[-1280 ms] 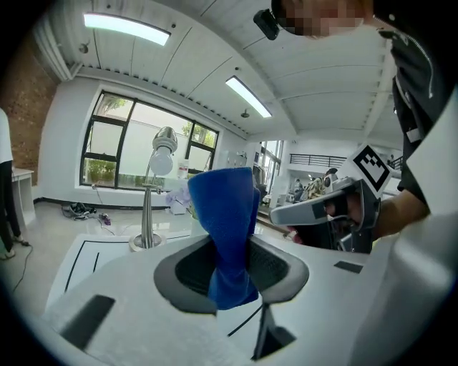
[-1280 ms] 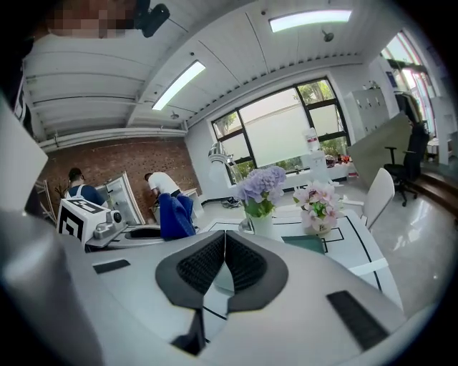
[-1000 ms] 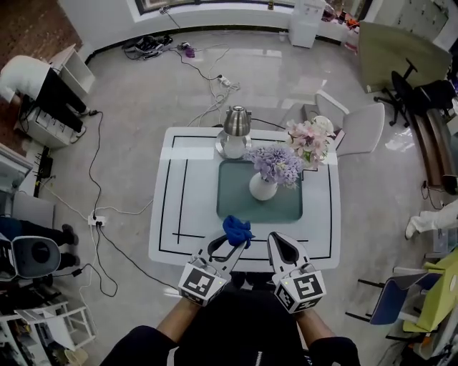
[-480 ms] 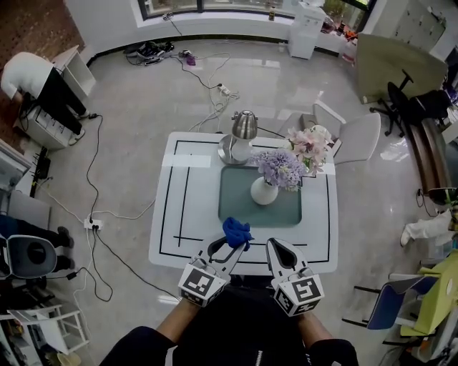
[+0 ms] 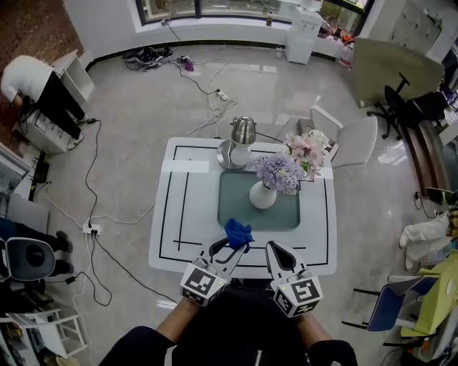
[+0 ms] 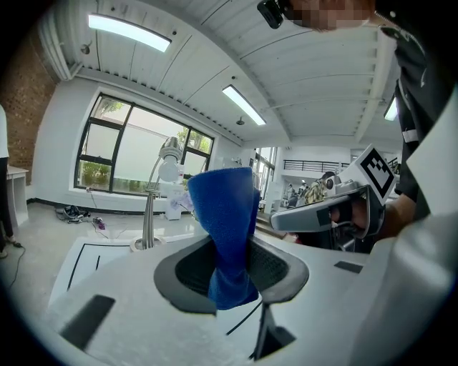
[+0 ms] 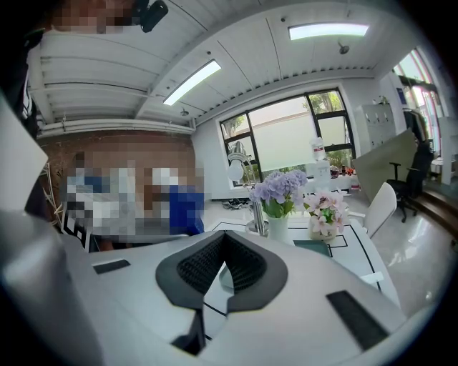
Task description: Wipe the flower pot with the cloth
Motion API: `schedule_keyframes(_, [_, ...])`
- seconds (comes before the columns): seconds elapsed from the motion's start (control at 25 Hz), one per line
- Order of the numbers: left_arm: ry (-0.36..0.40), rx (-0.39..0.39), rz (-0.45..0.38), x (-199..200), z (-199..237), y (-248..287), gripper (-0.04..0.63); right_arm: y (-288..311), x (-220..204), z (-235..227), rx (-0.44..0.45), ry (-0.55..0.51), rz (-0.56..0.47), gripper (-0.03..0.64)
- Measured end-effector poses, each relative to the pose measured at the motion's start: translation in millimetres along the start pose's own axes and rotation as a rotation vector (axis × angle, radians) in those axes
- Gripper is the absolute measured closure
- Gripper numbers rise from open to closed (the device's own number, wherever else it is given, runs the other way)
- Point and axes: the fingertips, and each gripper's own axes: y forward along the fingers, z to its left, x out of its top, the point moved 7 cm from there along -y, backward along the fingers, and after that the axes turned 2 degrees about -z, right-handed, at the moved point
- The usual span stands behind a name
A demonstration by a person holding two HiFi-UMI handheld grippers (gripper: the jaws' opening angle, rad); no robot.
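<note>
Room: glossy grey tiled floor (image 5: 129, 107) with a dark-framed window (image 5: 207, 6) along the far wall.
Floor, left: loose black cables (image 5: 91, 207) run beside the table.
Surface: white square table (image 5: 179, 214) with black line markings and a grey-green rectangular inset panel (image 5: 232, 204) at its middle.
Far edge of table: silver metal lamp (image 5: 242, 134) on a round base, just behind the inset panel.
Task object: white rounded flower pot (image 5: 262, 195) holding lilac flowers stands upright on the inset panel, right of centre, well apart from both grippers.
Neighbouring object: pot of pink flowers (image 5: 309, 149) stands behind and to the right of the white pot, near the table's far right corner.
Room, right: white chair (image 5: 354, 139) sits at that far right corner.
Left gripper (image 5: 230, 249): raised over the near table edge, angled towards the right. Its jaws are clamped on the blue cloth (image 5: 237, 232).
Cloth, left gripper view: the cloth (image 6: 225, 236) is pinched between the dark pads, its bulk standing up past the jaw tips.
Right gripper (image 5: 276, 250): held beside the left one, over the same near edge and pointing towards the pot.
Right gripper state: in its own view, the right gripper (image 7: 225, 246) has its jaw tips pressed together with nothing gripped.
</note>
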Motion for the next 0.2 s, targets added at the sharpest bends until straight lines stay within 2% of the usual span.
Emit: schedule_keyframes(0.2, [-0.029,-0.016,0.005,-2.0,-0.4,-0.1,0.476,2.2,2.9,2.9,0.003,-0.002,0.000,0.609])
